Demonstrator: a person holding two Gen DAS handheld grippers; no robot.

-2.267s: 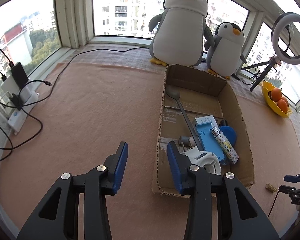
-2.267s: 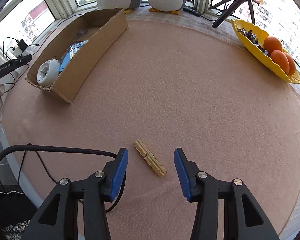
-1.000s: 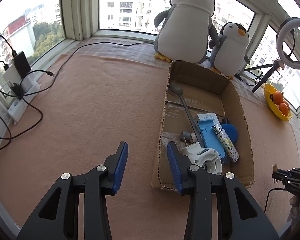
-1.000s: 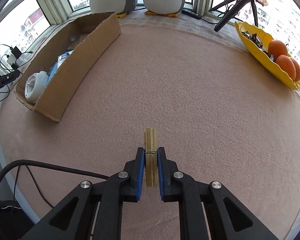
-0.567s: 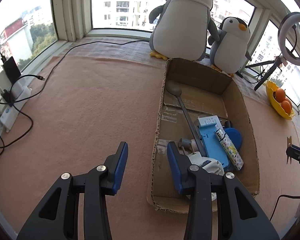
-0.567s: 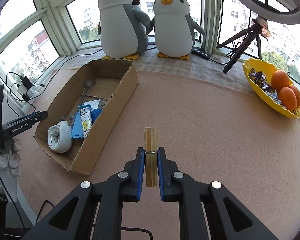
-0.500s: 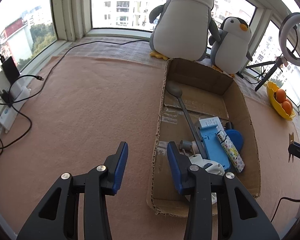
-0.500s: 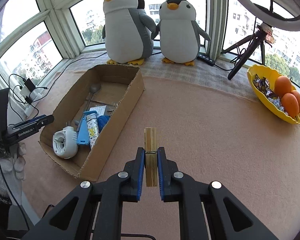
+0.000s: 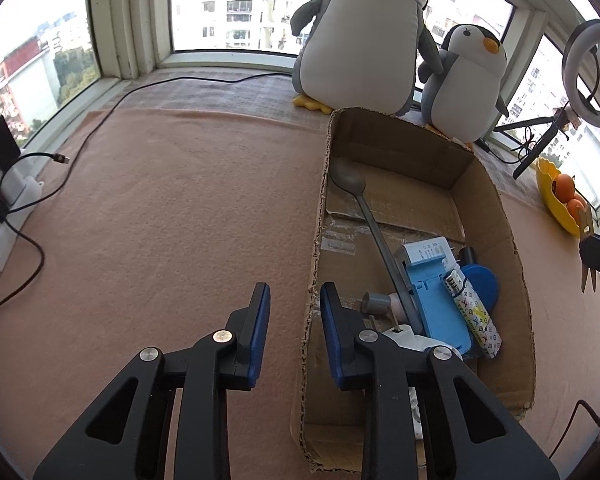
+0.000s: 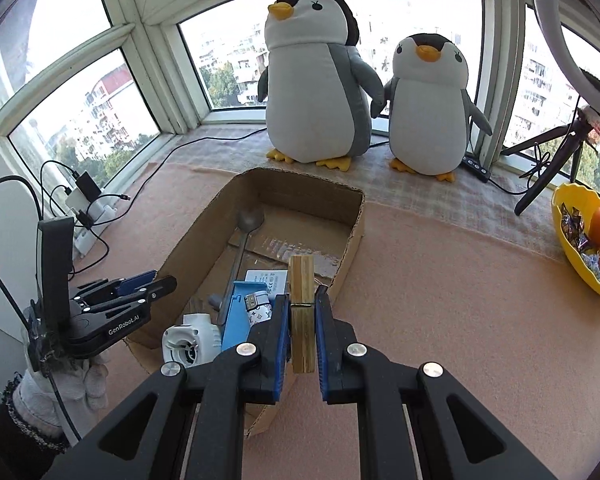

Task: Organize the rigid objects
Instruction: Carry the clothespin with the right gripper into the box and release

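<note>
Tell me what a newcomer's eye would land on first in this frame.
Probably the two plush penguins on the window ledge, right behind the open cardboard box of odds and ends. Next, the wooden clothespin clamped upright in the right tool, poised near the box's near corner, and the yellow fruit bowl far right.

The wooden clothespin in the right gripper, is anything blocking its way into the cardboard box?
Nothing visible does. The wooden clothespin is clamped in the right gripper, right by the cardboard box, whose top is open. Only its near wall lies between.

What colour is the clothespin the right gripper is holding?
Pale natural wood, light tan with visible grain. The clothespin shows best in the right wrist view, clamped in the right gripper.
</note>
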